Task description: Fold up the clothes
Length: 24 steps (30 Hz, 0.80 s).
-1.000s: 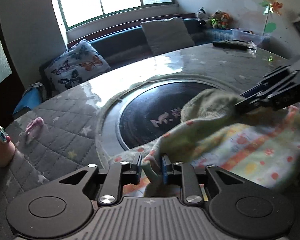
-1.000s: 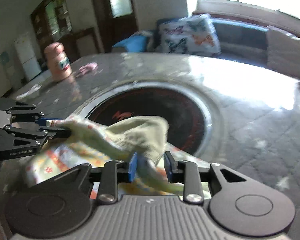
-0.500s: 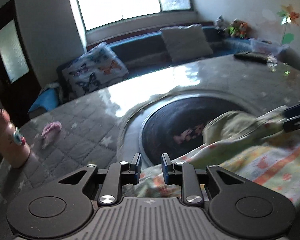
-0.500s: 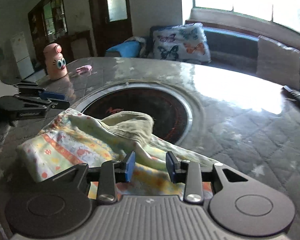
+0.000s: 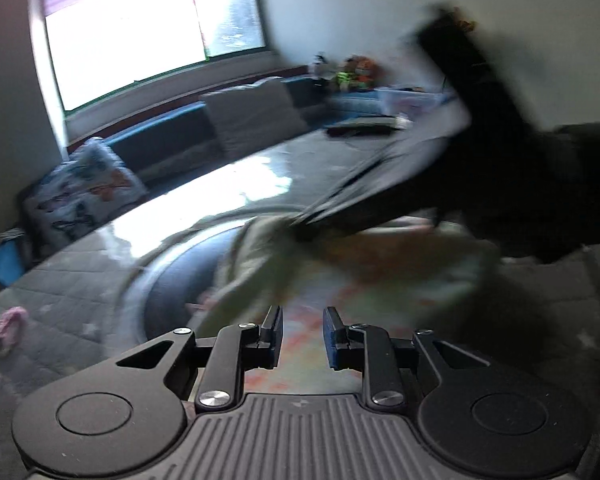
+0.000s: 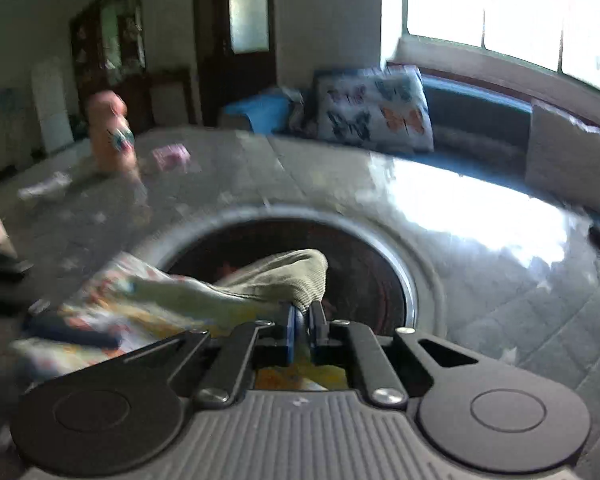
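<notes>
1. The right gripper (image 6: 302,330) is clamping its two fingers on a pale green fold of the garment (image 6: 276,276), with only a sliver of cloth showing between the blue pads.
2. The garment is lying on the round table (image 6: 520,312), partly draped over the dark circular inset (image 6: 364,280) at the table's middle; its printed side, with orange and yellow patches, is spreading away to the left of the pinched fold.
3. The left gripper (image 5: 302,334) is hanging above the printed cloth (image 5: 380,280) with its fingers standing apart and nothing caught between them.
4. In the left wrist view the right gripper (image 5: 312,228) is reaching in from the right as a dark smear, its tip meeting the raised green hem; the blur is making it hard to say exactly where it is gripping from this side.
5. A peach-coloured toy figure (image 6: 114,136) is standing on the far left part of the table, with a small pink item (image 6: 171,156) lying just beside it.
6. A butterfly-print cushion (image 6: 374,110) is leaning on the blue bench (image 6: 476,110) beneath the bright window (image 6: 500,12).
</notes>
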Available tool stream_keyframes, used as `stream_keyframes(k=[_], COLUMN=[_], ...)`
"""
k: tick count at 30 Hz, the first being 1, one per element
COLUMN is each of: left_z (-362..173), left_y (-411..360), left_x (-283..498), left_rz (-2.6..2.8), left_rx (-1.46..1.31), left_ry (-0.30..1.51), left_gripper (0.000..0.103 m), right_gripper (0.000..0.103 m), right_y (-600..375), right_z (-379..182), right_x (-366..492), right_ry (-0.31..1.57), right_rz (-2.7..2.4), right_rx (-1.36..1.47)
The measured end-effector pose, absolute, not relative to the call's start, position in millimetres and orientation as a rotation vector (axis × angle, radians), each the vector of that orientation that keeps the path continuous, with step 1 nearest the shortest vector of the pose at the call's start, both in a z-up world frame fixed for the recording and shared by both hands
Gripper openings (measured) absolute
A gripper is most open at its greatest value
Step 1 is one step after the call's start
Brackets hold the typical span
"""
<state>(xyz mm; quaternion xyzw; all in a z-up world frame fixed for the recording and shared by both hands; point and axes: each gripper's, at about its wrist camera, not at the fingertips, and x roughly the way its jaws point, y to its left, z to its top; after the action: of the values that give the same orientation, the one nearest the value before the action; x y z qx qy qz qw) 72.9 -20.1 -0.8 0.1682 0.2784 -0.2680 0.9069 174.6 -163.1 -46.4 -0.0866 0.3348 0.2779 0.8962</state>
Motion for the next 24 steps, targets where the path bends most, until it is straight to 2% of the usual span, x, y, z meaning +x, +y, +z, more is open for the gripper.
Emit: stream_keyframes(k=[3,6,11,17,24], left_z=[-9.4,-12.5,-20.5,-24.4,-27.2], left_y=[-28.7,-29.7,-24.5,-18.3,-14.5], left_x=[68.4,66.8,74.1,77.6,77.9], left_rz=[-0.557,-0.544,-0.497,-0.451,-0.427], left_rx=[0.362,0.359,0.335,0.313,0.313], left_ry=[0.586,0.586,0.616,0.631,0.636], left_gripper=[0.025,0.025,0.025,0.025,0.025], right_gripper=[0.009,0.017,0.017,0.017,0.016], right_y=[-163.2,-169.2,-179.8,-182.5,-193.1], right_z=[-57.8,-49.2,-26.6,-44.1,-56.7], right_x=[181.6,172.9,130.9,81.9,88.7], right_ry=[0.728,0.698,0.658,0.711,0.689], right_rz=[0.568,0.576,0.645,0.701,0.622], right_rx=[-0.156,-0.138,-0.141,-0.159,-0.139])
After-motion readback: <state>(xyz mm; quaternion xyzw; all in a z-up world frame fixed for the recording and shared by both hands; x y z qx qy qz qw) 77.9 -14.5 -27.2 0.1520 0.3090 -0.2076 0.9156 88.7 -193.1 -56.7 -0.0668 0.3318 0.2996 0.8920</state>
